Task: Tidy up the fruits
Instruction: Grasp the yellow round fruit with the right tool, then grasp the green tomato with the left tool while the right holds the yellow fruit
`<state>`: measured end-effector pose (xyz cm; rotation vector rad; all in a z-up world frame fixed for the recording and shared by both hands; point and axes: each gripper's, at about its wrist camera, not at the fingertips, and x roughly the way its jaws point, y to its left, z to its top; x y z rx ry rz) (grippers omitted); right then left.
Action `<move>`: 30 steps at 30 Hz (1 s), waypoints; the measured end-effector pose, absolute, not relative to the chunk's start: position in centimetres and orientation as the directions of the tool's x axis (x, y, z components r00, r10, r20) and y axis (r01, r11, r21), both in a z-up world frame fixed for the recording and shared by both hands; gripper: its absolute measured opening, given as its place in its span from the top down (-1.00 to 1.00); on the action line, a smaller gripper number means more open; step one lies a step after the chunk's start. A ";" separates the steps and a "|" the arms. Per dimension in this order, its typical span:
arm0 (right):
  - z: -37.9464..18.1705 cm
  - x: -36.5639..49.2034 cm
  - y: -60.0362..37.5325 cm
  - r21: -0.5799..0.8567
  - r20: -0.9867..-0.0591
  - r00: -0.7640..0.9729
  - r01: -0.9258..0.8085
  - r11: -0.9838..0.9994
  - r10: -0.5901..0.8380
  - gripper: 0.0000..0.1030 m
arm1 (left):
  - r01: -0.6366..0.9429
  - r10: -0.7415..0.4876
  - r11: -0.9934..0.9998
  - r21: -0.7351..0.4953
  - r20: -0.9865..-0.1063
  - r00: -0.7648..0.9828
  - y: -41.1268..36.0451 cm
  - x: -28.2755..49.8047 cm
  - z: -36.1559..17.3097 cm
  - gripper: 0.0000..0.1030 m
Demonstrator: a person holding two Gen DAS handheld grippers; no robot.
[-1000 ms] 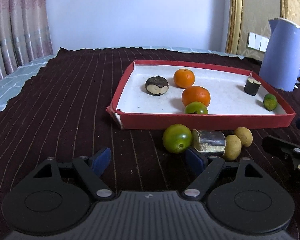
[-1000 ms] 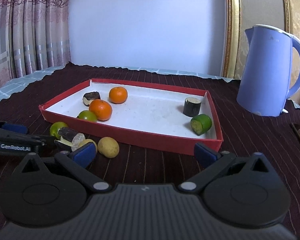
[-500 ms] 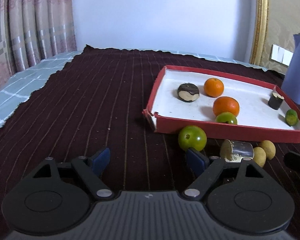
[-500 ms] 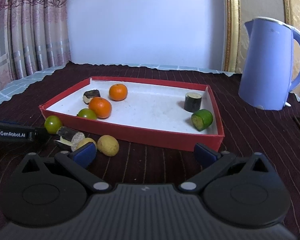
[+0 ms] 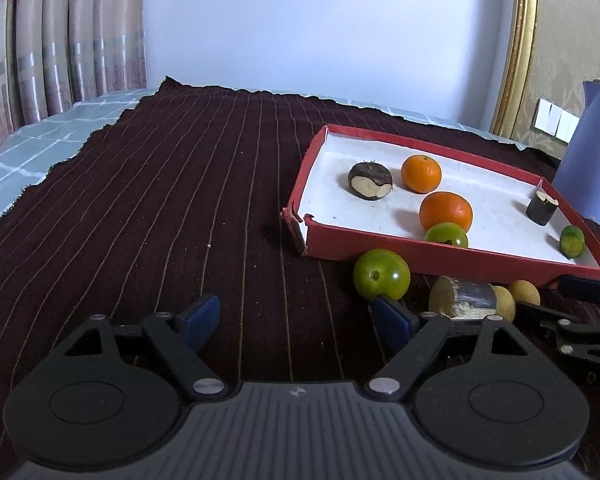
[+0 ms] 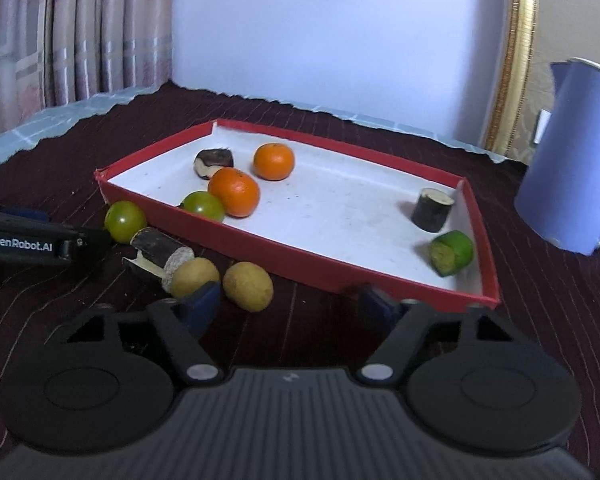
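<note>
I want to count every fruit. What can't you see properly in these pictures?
- Kettle: cut off by the right edge in both views.
- Left yellow fruit: front hidden by the right gripper fingertip.
- Green tomato in the red tray: bottom hidden behind the tray wall.

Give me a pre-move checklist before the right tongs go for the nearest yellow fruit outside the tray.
1. Right tongs open, holding nothing: ok.
2. Yellow fruit unobstructed, on the cloth: ok.
3. Second yellow fruit apart from it: ok, narrowly.
4. Left tongs open, off to the side: ok.
5. Red tray has bare floor for it: ok.
6. Fruit's firmness: cannot tell.
</note>
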<state>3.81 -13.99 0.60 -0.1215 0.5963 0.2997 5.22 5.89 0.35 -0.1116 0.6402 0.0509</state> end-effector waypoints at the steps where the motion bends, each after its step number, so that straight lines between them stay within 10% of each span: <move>1: 0.6 4.0 -14.0 -0.013 -0.573 0.778 -0.325 0.946 0.259 -0.18 | -0.082 0.010 0.992 -0.093 -0.597 0.802 6.0 5.2 0.3 -0.64; 10: 0.5 4.7 -13.4 0.059 -0.586 0.733 -0.387 0.920 0.346 0.54 | -0.076 -0.005 0.991 -0.110 -0.594 0.804 6.1 5.1 0.3 -0.70; 30: 0.0 2.9 -18.0 0.066 -0.563 0.786 -0.263 0.963 0.254 0.45 | -0.002 0.037 0.998 0.060 -0.587 0.809 2.8 5.4 0.7 -0.76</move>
